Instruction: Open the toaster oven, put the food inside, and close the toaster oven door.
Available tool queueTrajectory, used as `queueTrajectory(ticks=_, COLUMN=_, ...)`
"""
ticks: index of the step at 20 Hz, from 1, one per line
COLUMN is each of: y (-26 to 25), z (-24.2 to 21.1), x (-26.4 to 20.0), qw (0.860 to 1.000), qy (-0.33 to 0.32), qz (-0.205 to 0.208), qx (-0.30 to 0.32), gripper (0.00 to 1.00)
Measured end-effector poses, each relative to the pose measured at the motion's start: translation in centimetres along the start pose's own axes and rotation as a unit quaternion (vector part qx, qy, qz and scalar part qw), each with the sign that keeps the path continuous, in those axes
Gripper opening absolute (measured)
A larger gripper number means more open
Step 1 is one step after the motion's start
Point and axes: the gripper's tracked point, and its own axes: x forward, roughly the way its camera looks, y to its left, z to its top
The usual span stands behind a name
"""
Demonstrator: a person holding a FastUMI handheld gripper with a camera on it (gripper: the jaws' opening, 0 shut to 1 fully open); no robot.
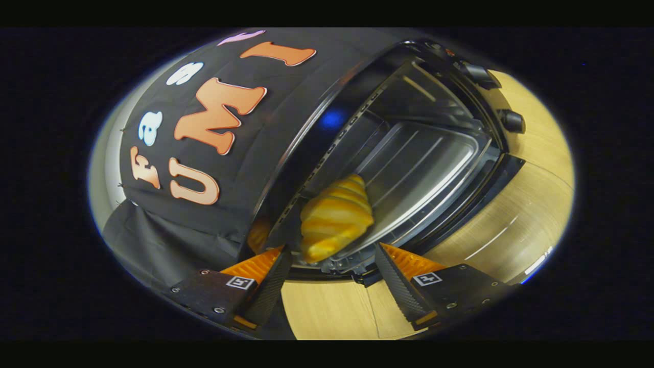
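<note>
Nearest the camera, the gripper (332, 255) had its two fingers spread apart with nothing between them, hovering over the wooden table (516, 225) just short of the toaster oven (409, 128). The oven stood open, its door (490, 204) dropped down toward the table, and a single metal tray (429, 158) sat inside. One croissant (334, 217) lay on the near edge of that tray, just ahead of the fingertips and apart from them, so the food looked already placed and only the door remained to be shut. The croissant would likely be light, soft and flaky, easily crushed, and best taken across its thick middle with a gentle squeeze if it needed nudging deeper. The door seemed stiff and hinged, probably best pushed up from its free front edge; the handle could not be made out clearly. Two knobs (511, 121) showed on the oven's control side. Counted: one oven, one tray, one croissant, two knobs.
</note>
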Motion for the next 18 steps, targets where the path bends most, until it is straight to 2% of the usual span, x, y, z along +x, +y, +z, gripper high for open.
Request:
queueTrajectory(ticks=1, y=-0.1, z=-0.1, x=-0.5, qw=1.000, qy=-0.001, qz=-0.001, qx=-0.004, gripper=0.97)
queueTrajectory(ticks=9, y=0.6, z=-0.2, x=-6.8, qw=0.999, qy=-0.008, qz=0.002, qx=-0.045, gripper=0.97)
queueTrajectory(ticks=14, y=-0.1, z=0.5, x=-11.5, qw=0.994, qy=-0.011, qz=-0.019, qx=-0.108, gripper=0.97)
queueTrajectory(ticks=18, y=-1.8, z=1.1, x=-14.7, qw=0.983, qy=-0.018, qz=-0.061, qx=-0.174, gripper=0.99)
